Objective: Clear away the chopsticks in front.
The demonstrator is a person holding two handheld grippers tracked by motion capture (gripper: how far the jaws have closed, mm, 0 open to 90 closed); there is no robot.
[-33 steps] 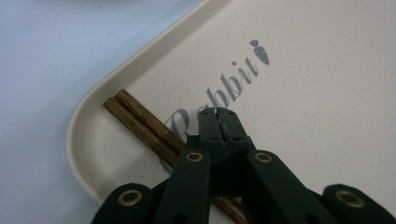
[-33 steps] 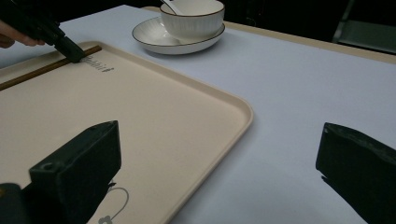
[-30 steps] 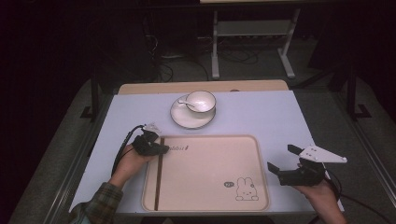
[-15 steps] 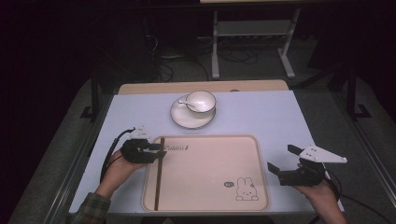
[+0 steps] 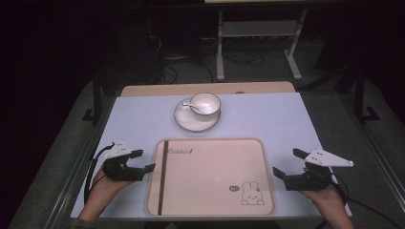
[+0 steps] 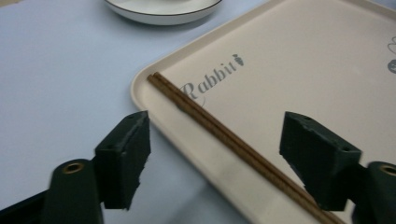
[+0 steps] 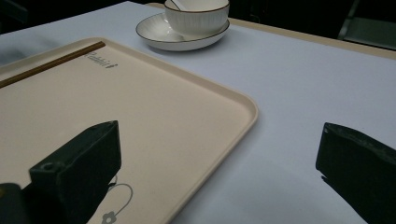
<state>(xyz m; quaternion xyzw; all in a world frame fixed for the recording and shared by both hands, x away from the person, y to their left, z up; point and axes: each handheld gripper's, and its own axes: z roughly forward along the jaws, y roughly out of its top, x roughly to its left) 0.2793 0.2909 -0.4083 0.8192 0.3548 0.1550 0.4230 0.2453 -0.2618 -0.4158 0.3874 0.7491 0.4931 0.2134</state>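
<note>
A beige tray (image 5: 215, 191) with a rabbit print lies at the table's near middle. A pair of brown chopsticks (image 5: 162, 176) rests along its left inner edge. Just left of the tray, my left gripper (image 5: 144, 160) stands open and holds nothing. In the left gripper view the chopsticks (image 6: 224, 135) run between the spread jaws of that gripper (image 6: 217, 133), untouched. My right gripper (image 5: 286, 162) hovers open at the tray's right edge, and its view (image 7: 219, 149) shows the tray's corner (image 7: 233, 100) between the jaws.
A white bowl (image 5: 205, 102) with a spoon (image 5: 188, 105) in it sits on a saucer (image 5: 186, 121) beyond the tray. The pale blue table top (image 5: 286, 119) ends in a wooden strip at the back. Dark floor and a metal stand lie behind.
My left gripper has drawn back from the tray's left edge, toward the person and a little left. The chopsticks stay on the tray. The right gripper has not moved.
</note>
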